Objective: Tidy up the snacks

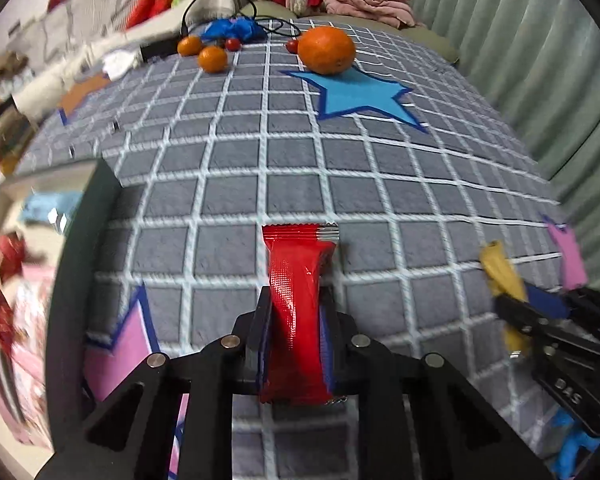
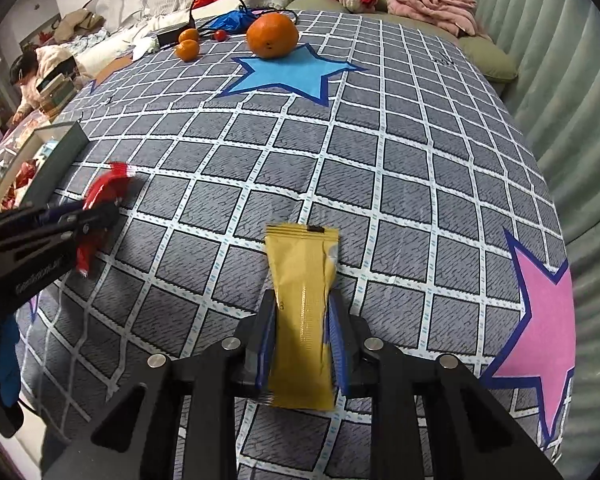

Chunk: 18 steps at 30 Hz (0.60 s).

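Note:
A red snack packet (image 1: 298, 304) stands lengthwise between my left gripper's (image 1: 296, 300) fingers, which are shut on its middle above the grey checked cloth (image 1: 260, 160). In the right wrist view a yellow snack packet (image 2: 302, 312) is pinched the same way by my right gripper (image 2: 302, 304). Each view catches the other gripper at its side: the right one with the yellow packet (image 1: 500, 272) at the far right, the left one with the red packet (image 2: 100, 192) at the far left. A dark open box (image 2: 56, 152) holding wrapped snacks sits at the left edge of the cloth.
A large orange (image 2: 272, 36) rests on a blue star patch (image 2: 292, 76) at the back, with two small oranges (image 2: 188, 44) and a black cable beyond. A pink star patch (image 2: 544, 320) lies at the right. Pink towel and sofa cushions line the far edge.

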Available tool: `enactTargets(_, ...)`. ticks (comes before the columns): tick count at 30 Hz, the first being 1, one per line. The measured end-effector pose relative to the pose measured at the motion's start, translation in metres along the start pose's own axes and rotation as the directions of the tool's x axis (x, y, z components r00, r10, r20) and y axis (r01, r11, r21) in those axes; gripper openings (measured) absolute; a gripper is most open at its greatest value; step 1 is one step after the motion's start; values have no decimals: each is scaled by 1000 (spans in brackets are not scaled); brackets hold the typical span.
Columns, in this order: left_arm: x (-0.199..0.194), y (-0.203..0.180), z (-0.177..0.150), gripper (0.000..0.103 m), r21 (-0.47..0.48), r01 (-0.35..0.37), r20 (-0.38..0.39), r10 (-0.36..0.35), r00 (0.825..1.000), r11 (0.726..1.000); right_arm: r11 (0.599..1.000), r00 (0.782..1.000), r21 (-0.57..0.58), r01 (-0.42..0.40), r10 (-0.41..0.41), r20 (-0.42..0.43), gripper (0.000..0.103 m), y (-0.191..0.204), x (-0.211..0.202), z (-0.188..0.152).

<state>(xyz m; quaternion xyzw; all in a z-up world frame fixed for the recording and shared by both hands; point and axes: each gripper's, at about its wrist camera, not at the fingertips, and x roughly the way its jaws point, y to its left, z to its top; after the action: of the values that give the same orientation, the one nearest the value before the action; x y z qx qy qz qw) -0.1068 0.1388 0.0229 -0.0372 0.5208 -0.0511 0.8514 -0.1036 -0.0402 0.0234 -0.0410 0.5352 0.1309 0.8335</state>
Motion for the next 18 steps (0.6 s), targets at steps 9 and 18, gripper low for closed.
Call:
enactTargets(9,-58,16,-22,22,-1,45,74,-45,996,999,990,991,41,-133,132,26,24,18,-30,-3)
enactTargets(18,-119,81,-32,22,-69,-20,144,30,989,997,966,966,-37,-254,256,36,24,88,-57,29)
